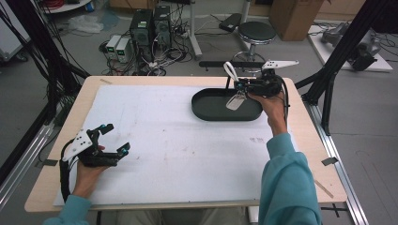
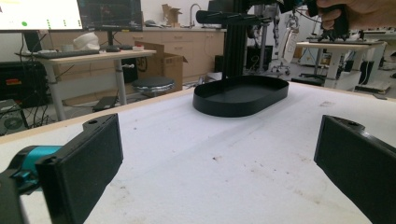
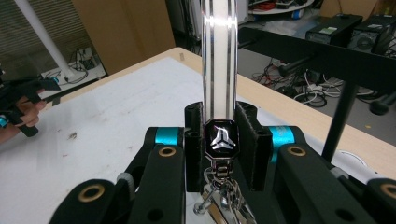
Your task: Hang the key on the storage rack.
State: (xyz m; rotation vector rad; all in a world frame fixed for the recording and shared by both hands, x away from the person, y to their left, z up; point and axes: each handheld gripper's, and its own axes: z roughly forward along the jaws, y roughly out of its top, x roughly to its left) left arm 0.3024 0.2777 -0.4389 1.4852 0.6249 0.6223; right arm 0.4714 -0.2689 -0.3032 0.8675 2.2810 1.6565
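The right tongs [image 1: 241, 85] grasp a lanyard strap [image 3: 219, 60] above the black tray [image 1: 206, 110]; its dangling keys [image 1: 235, 101] may swing outside. The left tongs [image 1: 115, 138], released, wait far from the tray.

Left tool [image 1: 115, 138]: low at the near left, hand wrapped around its body, jaws spread wide with nothing between them. Right tool [image 1: 240, 85]: held higher at the far right on an extended, sleeved forearm, jaws pointing leftward across the high view and closed together; pads [image 3: 252, 135] pressed in tight.
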